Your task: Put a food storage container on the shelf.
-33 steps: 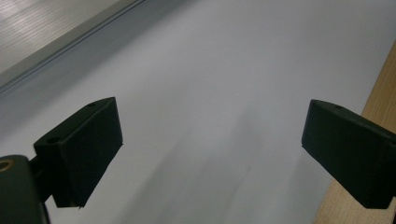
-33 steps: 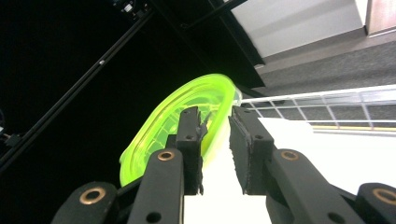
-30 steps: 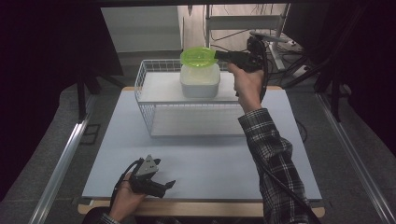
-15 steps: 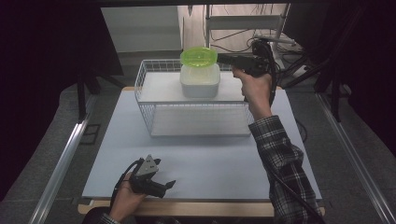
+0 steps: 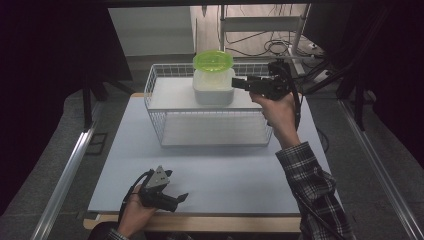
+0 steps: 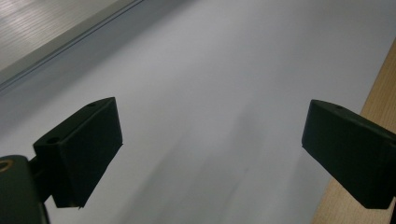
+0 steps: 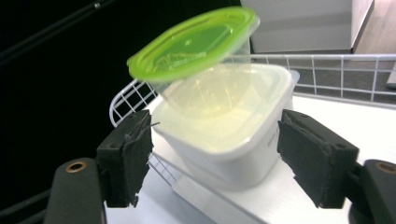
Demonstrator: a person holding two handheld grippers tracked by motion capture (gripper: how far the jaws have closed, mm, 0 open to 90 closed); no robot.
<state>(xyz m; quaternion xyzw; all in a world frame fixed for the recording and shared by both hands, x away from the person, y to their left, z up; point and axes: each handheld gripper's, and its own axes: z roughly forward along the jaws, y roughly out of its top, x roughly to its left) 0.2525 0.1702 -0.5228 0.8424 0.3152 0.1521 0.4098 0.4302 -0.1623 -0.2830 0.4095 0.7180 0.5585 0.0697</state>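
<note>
step: looks like we've just set the green-lid cup [image 5: 213, 62] down on the white tub [image 5: 214, 86], inside the wire basket [image 5: 165, 112] at the back of the table [image 5: 235, 175]. Earlier frames are given, so we can say the jaws on the right gripper [image 5: 238, 83] have just been opening, and nothing is between the pads now.

right gripper: jaws apart, parked just right of the tub in the high view. From its own view [image 7: 212, 154] the tub [image 7: 233, 140] sits ahead of the gap, not pinched, and the cup [image 7: 205, 60] leans tilted on top of it.

cup: tipped, not sitting flat. We can't tell if it's nested in the tub or just resting on its rim.

left gripper: [image 5: 181, 197] low at the near edge of the table, jaws wide apart over bare table [image 6: 210, 70], holding nothing.

next move: our guess is pulling the right gripper out sideways without bumping the tub, since that tilted cup looks easy to knock off. If it needs straightening, we'd come in from above and grab it under the lid.

risk: basket wire is close to the right jaws, so we'd watch for a snag.
</note>
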